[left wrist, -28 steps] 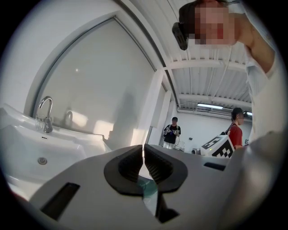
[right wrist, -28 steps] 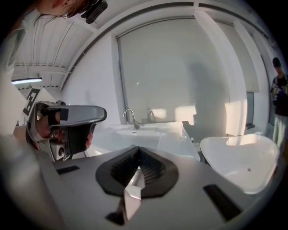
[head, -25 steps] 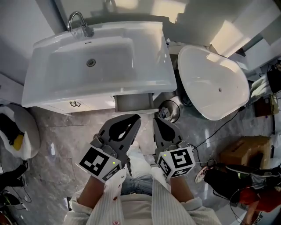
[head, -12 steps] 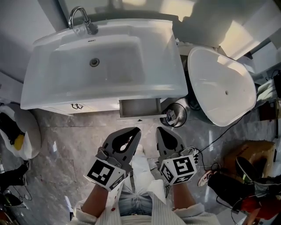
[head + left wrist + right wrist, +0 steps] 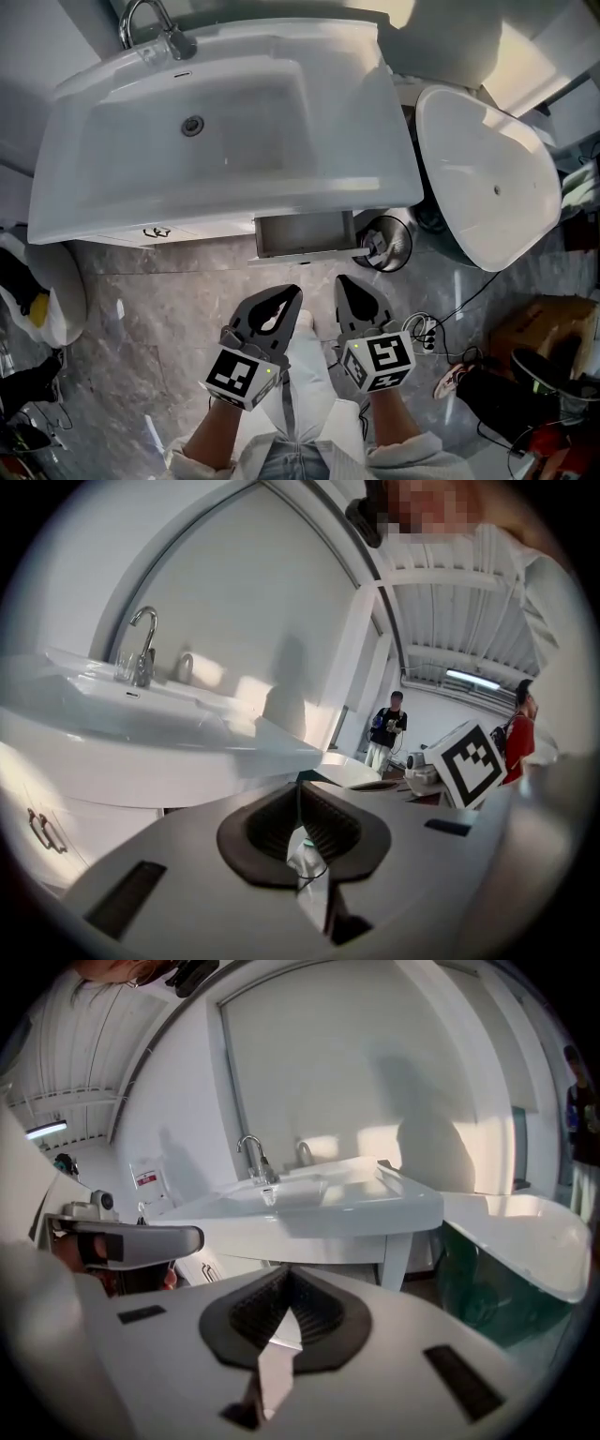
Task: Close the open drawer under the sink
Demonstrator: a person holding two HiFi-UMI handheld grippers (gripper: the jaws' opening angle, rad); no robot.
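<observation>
Drawer (image 5: 305, 234) is open, sticking out from under the front edge of the sink (image 5: 225, 122), right of centre. Left gripper (image 5: 289, 297) and right gripper (image 5: 345, 281) both have jaws pressed together with nothing in them. They sit side by side short of the drawer front, not touching it.

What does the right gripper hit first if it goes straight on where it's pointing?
Most likely the open drawer under the sink: in the head view the right gripper, shut, aims at its front. Its own view tilts toward the sink's front edge, so height is uncertain.
</observation>
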